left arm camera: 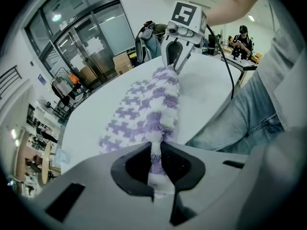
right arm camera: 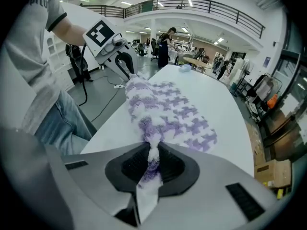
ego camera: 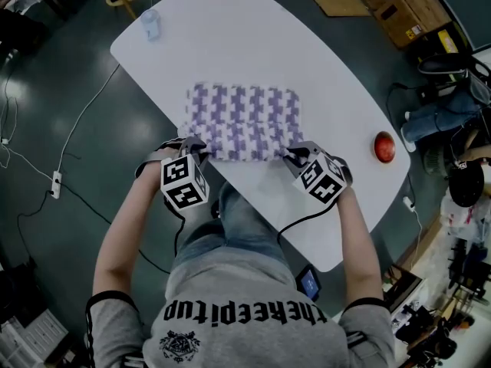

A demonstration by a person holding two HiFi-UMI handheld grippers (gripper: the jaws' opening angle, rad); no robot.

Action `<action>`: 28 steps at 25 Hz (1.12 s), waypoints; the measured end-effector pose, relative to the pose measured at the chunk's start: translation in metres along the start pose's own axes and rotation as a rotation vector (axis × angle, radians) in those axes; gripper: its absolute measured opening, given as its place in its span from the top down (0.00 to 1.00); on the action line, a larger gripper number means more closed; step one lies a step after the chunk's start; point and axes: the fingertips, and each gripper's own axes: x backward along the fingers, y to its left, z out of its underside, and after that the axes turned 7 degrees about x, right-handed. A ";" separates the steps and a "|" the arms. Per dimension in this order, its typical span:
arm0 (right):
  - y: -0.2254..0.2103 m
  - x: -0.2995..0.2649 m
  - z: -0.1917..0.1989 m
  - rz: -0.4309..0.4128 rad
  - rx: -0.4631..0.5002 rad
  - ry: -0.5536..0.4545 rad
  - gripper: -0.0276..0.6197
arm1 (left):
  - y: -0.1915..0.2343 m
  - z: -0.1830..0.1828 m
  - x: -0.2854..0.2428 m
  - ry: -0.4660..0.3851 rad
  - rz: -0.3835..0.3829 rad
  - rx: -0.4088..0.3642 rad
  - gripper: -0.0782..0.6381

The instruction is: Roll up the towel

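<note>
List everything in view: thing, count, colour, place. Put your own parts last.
table: 1, white, centre
towel: 1, purple and white, on the table towards its near edge
round thing: 1, red, near the table's right end
cup: 1, pale blue, table's far left corner; shape unclear
power strip: 1, white, floor at left
box: 1, brown, floor at top right
left gripper: 1, grey, shut on the towel's near left corner
right gripper: 1, grey, shut on the towel's near right corner

head: steeply down over table [ego camera: 230, 44] | gripper views: close, along own jaws, facing each other | shared: towel [ego camera: 245, 121]
</note>
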 end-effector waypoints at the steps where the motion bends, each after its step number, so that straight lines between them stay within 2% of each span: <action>1: -0.002 0.003 0.000 0.013 0.005 -0.002 0.88 | 0.001 -0.003 0.001 -0.003 -0.010 0.002 0.82; 5: -0.010 0.008 -0.007 0.071 0.038 0.008 0.88 | 0.008 -0.004 0.004 0.001 -0.045 -0.008 0.82; 16: -0.087 -0.020 -0.034 0.191 0.097 0.060 0.88 | 0.092 -0.009 -0.018 0.028 -0.106 -0.060 0.82; 28: -0.141 -0.043 -0.034 0.270 0.116 0.088 0.88 | 0.143 -0.023 -0.048 0.050 -0.112 -0.070 0.81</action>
